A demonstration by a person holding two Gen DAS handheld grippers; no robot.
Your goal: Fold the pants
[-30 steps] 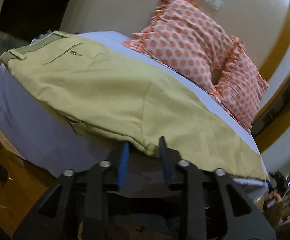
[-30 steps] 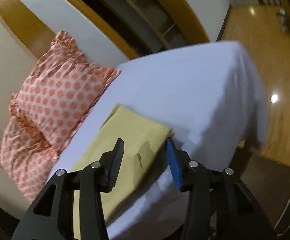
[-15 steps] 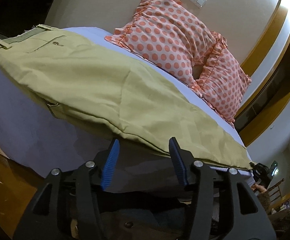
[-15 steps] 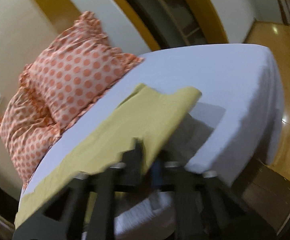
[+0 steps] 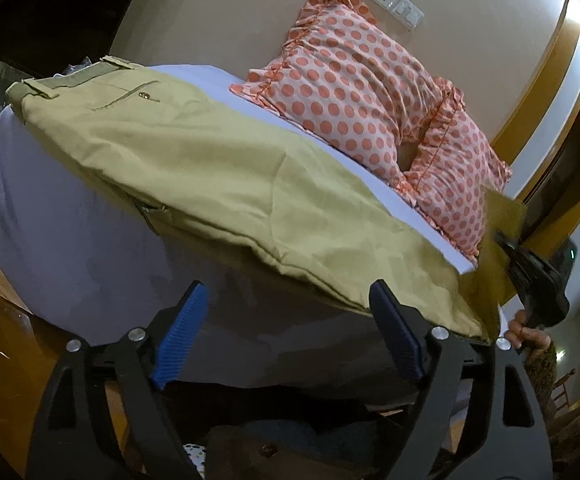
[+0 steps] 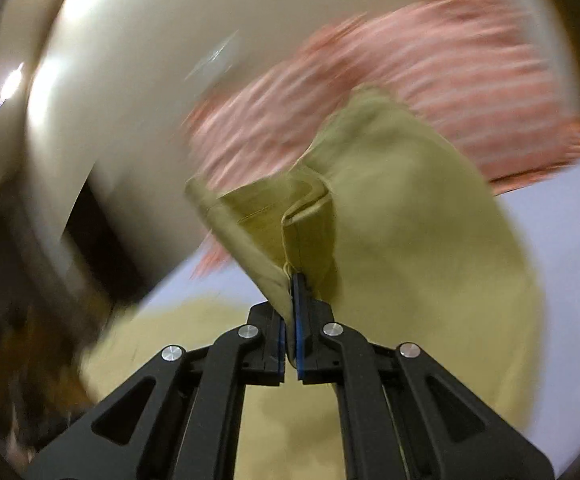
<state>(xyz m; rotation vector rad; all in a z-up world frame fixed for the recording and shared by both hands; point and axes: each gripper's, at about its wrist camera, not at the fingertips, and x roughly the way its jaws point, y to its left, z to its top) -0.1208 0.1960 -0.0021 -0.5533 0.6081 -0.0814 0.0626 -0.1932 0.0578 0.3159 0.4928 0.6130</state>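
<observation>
Now, step: right gripper is lifting the hem, carrying it toward the waistband.
Right jaws: clamping pants.
Left gripper: gaping wide, holding nothing.
Advice: keeping edges aligned.

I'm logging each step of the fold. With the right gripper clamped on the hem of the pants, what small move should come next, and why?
Probably carry the hem toward the waistband. The right gripper is shut on the hem, already raised off the bed sheet, while the rest of the khaki pants lies flat and the left gripper hangs open, holding nothing.
</observation>
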